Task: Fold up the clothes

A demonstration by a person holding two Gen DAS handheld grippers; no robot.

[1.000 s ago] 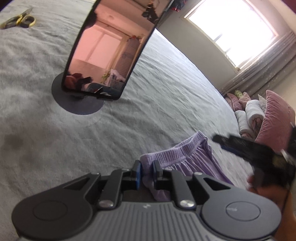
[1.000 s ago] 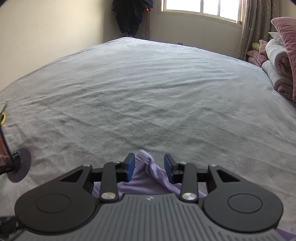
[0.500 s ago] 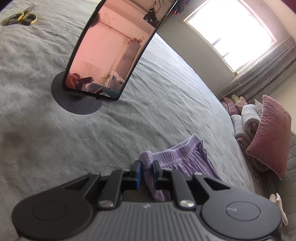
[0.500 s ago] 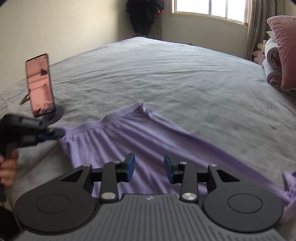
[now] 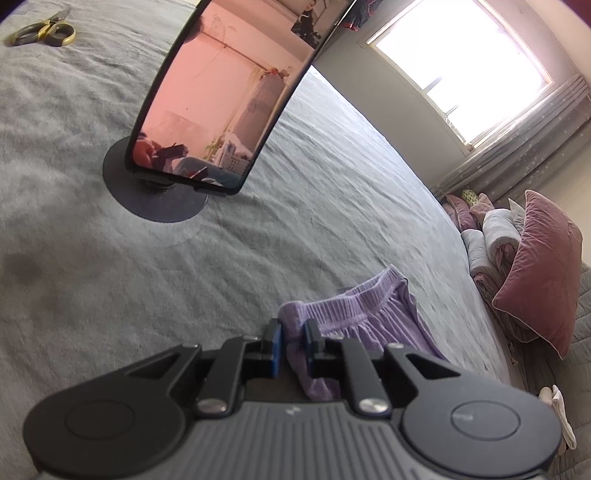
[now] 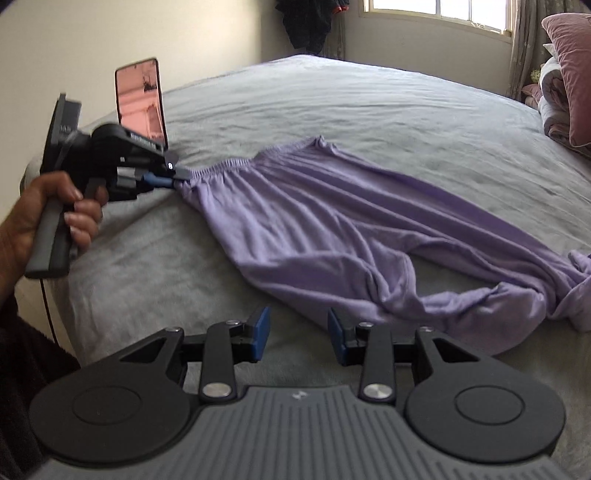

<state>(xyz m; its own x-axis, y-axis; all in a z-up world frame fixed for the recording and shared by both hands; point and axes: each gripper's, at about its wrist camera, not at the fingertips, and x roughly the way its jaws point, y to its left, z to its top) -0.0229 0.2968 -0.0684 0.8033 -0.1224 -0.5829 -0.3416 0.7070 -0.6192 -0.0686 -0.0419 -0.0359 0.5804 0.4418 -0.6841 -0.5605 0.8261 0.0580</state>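
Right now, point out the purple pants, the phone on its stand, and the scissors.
purple pants [image 6: 314, 221], right wrist view, middle of the fabric
phone [image 5: 236, 92], left wrist view, middle of the screen
scissors [image 5: 44, 31], left wrist view, on the handles

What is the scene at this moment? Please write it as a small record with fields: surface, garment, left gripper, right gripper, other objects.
surface: grey bed cover
garment: purple trousers lying spread out on the bed, legs bunched at the right
left gripper: left gripper shut on the waistband corner
right gripper: right gripper open, nothing between its pads, near the trousers' lower edge
other objects: phone upright on a round stand; scissors; pink pillow
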